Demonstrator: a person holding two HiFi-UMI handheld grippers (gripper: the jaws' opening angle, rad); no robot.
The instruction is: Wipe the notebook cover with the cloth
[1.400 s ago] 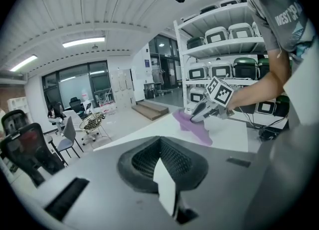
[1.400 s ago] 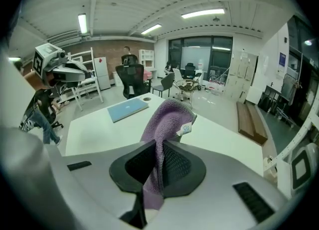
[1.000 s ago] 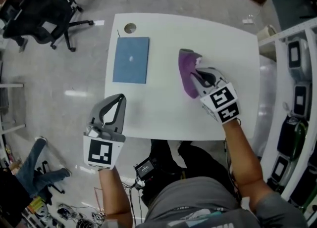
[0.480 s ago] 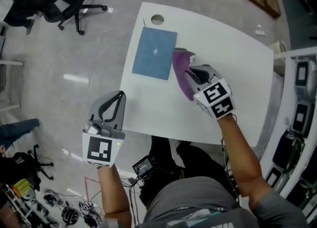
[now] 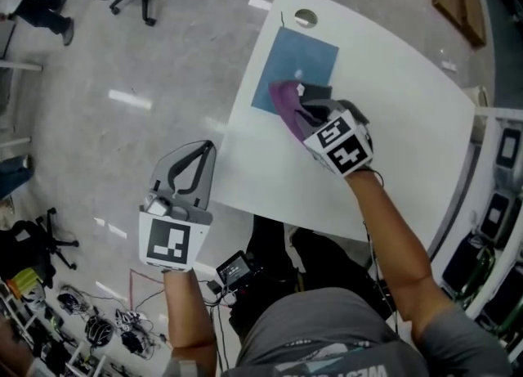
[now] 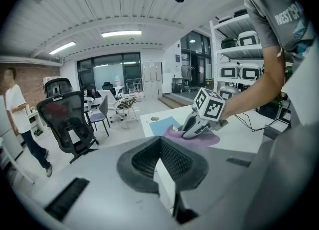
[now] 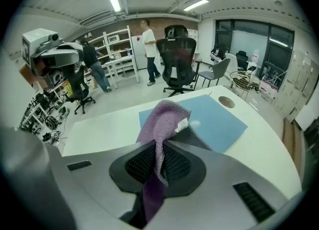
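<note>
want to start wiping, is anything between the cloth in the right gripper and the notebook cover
Nothing visible does. The purple cloth, pinched in the right gripper, hangs right at the blue notebook's near edge, and nothing lies on the cover.

only thing i can actually read is "west", printed in white on my grey shirt point(image 6: 285, 15). the little white tag point(image 7: 183, 123) on the cloth point(image 7: 158, 126) is too tiny to make out.

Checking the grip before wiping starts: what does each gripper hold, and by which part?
Right gripper: the purple cloth, pinched at a bunched fold partway along. Left gripper: nothing, jaws shut.
</note>
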